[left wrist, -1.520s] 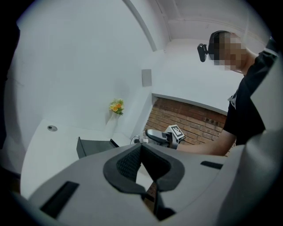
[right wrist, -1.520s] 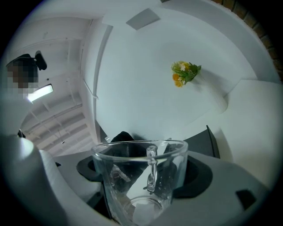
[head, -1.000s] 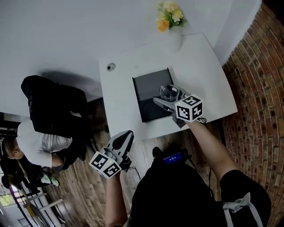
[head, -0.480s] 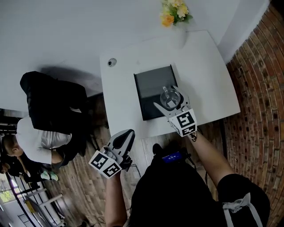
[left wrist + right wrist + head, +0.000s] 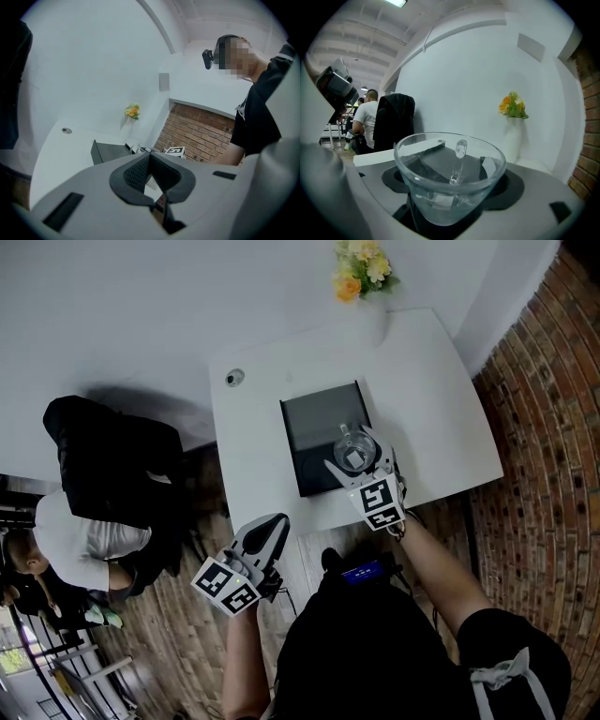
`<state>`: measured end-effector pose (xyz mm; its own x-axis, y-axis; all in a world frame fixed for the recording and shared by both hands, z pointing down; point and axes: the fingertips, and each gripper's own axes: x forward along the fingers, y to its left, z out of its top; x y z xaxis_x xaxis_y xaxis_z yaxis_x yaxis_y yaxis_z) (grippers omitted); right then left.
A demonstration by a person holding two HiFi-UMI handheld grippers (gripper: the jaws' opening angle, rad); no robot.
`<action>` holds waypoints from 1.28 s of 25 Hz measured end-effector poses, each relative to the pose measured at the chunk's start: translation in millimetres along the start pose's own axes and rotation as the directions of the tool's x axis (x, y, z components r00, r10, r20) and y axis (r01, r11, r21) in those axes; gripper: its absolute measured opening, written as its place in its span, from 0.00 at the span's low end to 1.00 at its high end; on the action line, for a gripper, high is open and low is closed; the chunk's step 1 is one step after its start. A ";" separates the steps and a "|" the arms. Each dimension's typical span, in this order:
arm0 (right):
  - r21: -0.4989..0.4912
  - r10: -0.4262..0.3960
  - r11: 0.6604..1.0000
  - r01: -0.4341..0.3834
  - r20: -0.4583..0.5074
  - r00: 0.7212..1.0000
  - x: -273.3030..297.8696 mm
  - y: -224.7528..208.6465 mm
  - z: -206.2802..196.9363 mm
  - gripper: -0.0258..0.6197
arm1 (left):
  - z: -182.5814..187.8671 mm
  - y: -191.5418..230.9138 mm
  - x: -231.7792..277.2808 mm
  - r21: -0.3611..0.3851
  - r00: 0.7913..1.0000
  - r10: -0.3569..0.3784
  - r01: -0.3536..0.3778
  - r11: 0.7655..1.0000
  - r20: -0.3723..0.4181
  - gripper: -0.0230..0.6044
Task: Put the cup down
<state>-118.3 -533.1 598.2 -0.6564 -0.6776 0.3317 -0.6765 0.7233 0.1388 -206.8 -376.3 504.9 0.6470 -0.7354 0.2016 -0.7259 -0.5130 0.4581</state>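
Head view: your right gripper (image 5: pixel 359 463) is over the white table (image 5: pixel 431 399) with the clear glass cup (image 5: pixel 353 455) between its jaws, above the corner of the dark slab (image 5: pixel 314 423) that lies nearest the table's near edge. From this height you cannot tell whether the cup's base touches the slab or hangs just over it. Your left gripper (image 5: pixel 268 531) is off the table altogether, beyond its near edge and over the wooden floor, well apart from the cup and taking no part. A bunch of yellow flowers (image 5: pixel 359 261) stands at the far edge. Left gripper view: the jaws are pressed together at the tips with nothing between them, and the table, slab and flowers sit far ahead, so this hand looks idle. Right gripper view: the jaws are spread wide but pinching the cup, which sits upright and empty between the dark pads, its rim level and its handle on the far side. The slab shows through the glass behind it, yet the contact under the base is hidden. My reading is that the carry is done and the cup is over a fair resting place, but the task itself is not finished: you have yet to settle the base on the surface, let the jaws off the glass, and draw the gripper clear without tipping it.
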 end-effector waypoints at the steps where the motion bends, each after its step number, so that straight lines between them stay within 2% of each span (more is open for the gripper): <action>1: 0.000 -0.005 1.000 0.005 -0.007 1.000 -0.2 -0.4 -1.0 0.69 | 0.5 -1.1 0.2 0.002 1.000 -0.004 0.004 1.000 0.001 0.05; 3: 0.007 0.001 1.000 -0.001 -0.001 1.000 -0.4 0.8 0.5 0.69 | 1.2 -2.7 -0.1 0.005 1.000 -0.009 0.009 1.000 0.004 0.05; 7: 0.045 0.073 0.996 -0.077 0.077 0.994 -7.6 2.5 11.7 0.70 | 1.6 -3.0 -0.9 0.009 1.000 -0.015 0.015 1.000 0.011 0.05; 12: 0.074 0.141 0.987 -0.146 0.069 0.988 -29.7 2.8 14.3 0.84 | 0.2 -6.0 -4.4 0.012 1.000 -0.022 0.022 1.000 0.021 0.05; 15: 0.154 0.158 0.974 -0.167 0.068 0.985 -52.0 -8.1 15.8 0.84 | 2.0 -5.4 -3.9 0.014 0.999 -0.033 0.033 0.999 0.036 0.05; 17: 0.249 0.164 0.951 -0.183 0.093 0.982 -69.5 -18.4 21.1 0.84 | 1.8 -3.9 -4.6 0.012 0.998 -0.037 0.037 0.999 0.047 0.05; 19: 0.391 0.158 0.898 -0.201 0.140 0.977 -87.5 -31.7 27.3 0.84 | 1.2 -2.8 -6.1 0.007 0.998 -0.038 0.037 0.999 0.059 0.05; 20: 0.470 0.153 0.855 -0.218 0.172 0.973 -96.4 -38.7 30.6 0.84 | 1.2 -2.6 -6.7 0.004 0.997 -0.038 0.038 0.999 0.064 0.05; 22: 0.604 0.142 0.750 -0.270 0.251 0.957 -113.5 -52.6 38.2 0.83 | 2.2 -3.1 -4.9 0.003 0.996 -0.045 0.045 0.999 0.074 0.05; 24: 0.688 0.125 0.649 -0.324 0.324 0.938 -128.8 -63.9 45.3 0.83 | 4.2 -4.4 0.3 0.005 0.995 -0.061 0.061 0.998 0.083 0.05; 26: 0.729 0.136 0.572 -0.376 0.368 0.920 -140.6 -64.4 51.0 0.79 | 5.3 -6.8 5.4 0.008 0.993 -0.079 0.078 0.997 0.088 0.05; 28: 0.736 0.164 0.539 -0.410 0.386 0.908 -148.8 -56.4 56.5 0.57 | 5.5 -10.3 10.5 0.010 0.991 -0.095 0.095 0.995 0.089 0.05; 32: 0.715 0.214 0.509 -0.480 0.435 0.875 -156.8 -40.4 74.8 0.21 | 8.7 -21.9 25.5 0.021 0.986 -0.140 0.138 0.990 0.091 0.05</action>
<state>-13.0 -466.1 470.7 -0.8642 -0.4957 -0.0856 -0.2681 0.5979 -0.7554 -176.4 -387.6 492.4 0.7183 -0.6934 0.0564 -0.6342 -0.6193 0.4629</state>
